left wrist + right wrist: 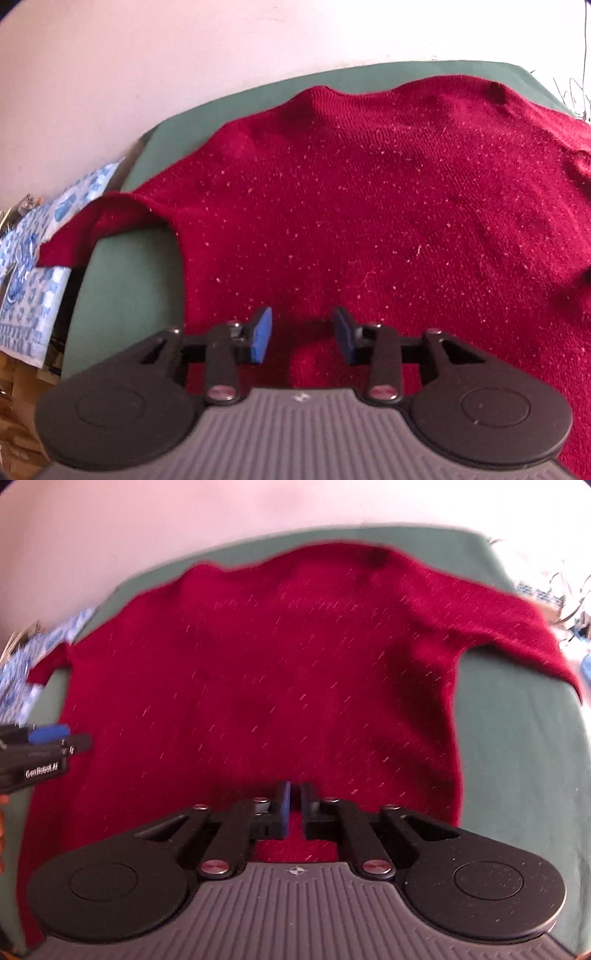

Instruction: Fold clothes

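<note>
Red sweater (258,672) is soft, limp knit — take its hem; your left gripper (303,334) gapes, right gripper (294,805) nearly closed, empty.

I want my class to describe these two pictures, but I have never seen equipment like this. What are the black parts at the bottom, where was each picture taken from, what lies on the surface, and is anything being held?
Each picture comes from a camera mounted on a hand-held gripper, looking forward along its two fingers. A person holds one in each hand.

In the left wrist view, the left gripper has its blue-padded fingers apart, with nothing between them.

In the right wrist view, the right gripper has its fingers almost together; I see nothing gripped.

A dark red sweater lies spread flat on a green surface, sleeves out to the sides, not yet folded. A blue-and-white patterned cloth lies at the left.
</note>
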The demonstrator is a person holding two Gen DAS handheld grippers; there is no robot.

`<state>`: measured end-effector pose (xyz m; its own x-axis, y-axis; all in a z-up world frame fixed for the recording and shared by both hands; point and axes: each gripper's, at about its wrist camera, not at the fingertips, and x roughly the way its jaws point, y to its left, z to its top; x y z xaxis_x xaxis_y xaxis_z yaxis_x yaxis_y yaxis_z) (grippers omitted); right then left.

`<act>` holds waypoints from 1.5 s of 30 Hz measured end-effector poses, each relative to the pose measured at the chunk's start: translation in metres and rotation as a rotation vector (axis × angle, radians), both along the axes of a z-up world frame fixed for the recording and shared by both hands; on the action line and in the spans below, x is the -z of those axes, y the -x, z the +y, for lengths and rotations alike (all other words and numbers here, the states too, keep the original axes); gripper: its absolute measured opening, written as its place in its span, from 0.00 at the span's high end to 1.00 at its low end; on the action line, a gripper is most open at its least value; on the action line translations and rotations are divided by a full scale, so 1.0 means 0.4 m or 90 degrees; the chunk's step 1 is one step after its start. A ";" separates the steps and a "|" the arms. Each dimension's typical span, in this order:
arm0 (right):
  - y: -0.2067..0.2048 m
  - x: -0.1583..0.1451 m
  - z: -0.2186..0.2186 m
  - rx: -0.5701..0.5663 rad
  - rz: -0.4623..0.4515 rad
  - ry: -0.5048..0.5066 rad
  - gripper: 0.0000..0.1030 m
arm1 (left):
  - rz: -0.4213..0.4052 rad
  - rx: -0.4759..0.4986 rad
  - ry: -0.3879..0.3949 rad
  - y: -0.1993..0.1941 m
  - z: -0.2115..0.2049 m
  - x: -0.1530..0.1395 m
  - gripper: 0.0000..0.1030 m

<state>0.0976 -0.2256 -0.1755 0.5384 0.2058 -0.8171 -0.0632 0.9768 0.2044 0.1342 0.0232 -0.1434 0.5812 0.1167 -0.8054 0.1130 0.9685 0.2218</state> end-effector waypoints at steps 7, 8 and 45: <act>0.026 -0.041 -0.005 0.071 -0.016 0.070 0.93 | -0.010 -0.031 0.029 0.009 0.016 0.004 0.50; 0.040 -0.042 0.016 0.062 -0.018 0.071 0.93 | -0.011 -0.040 0.030 0.008 0.019 0.004 0.39; -0.225 -0.016 -0.045 0.092 -0.048 0.101 1.00 | -0.049 -0.008 0.056 -0.176 0.095 -0.017 0.38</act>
